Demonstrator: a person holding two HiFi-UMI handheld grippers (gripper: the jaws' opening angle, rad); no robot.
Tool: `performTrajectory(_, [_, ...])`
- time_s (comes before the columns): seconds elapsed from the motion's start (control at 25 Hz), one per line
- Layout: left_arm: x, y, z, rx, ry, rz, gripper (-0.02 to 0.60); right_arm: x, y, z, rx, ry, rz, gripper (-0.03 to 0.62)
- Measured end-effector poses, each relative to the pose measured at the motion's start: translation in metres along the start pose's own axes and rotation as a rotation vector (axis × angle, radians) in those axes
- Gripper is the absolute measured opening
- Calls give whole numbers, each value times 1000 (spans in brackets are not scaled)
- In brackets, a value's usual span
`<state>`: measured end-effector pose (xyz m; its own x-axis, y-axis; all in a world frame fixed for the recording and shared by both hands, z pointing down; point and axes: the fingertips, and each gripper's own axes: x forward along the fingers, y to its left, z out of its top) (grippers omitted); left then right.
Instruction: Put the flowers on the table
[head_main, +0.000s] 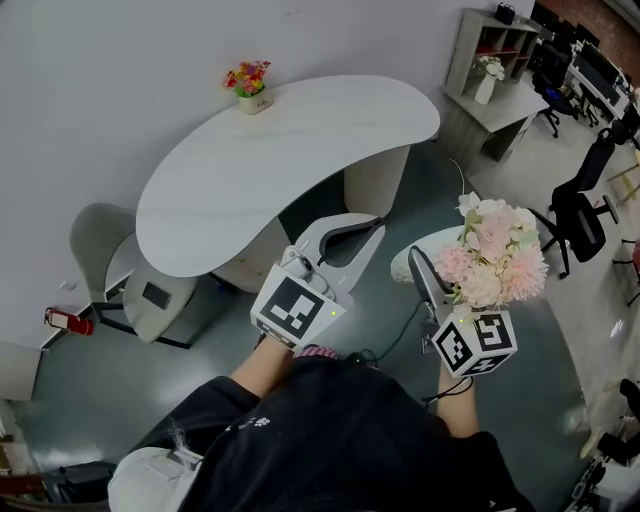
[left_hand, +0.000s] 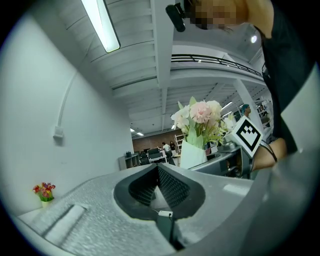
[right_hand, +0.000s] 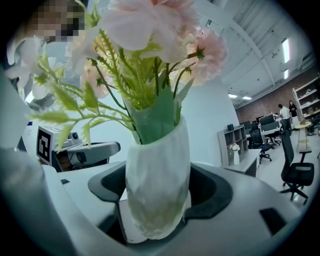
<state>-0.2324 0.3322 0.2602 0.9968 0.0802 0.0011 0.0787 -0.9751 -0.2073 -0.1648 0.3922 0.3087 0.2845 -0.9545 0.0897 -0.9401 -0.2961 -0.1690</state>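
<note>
**Flowers carried toward the counter.** A white vase filled with pink flowers and green sprigs is held upright in the right tool, whose jaws are set wide against the vase's two sides. The bouquet is carried in the air at about 4 o'clock from the curved white counter, well apart from it. At the counter's far end, at 11 o'clock, a small pot of red and yellow flowers is seen close to the wall. The left tool is empty, with its ribbed pads drawn together, and is pointed toward the counter. In the head view the vase is hidden beneath the blossoms, and its white body is shown only by the two gripper views. A second vase of pale flowers on a far desk at 1 o'clock is caught by the head view and the right gripper view, along with a black office chair.
</note>
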Motion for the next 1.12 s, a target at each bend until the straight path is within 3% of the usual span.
performTrajectory(0.6, [-4, -1, -6, 20, 34, 84, -2, 6, -4, -7, 24, -3, 82, 365])
performTrajectory(1.12, [16, 2, -17, 52, 14, 44, -2, 14, -19, -16, 19, -37, 55, 364])
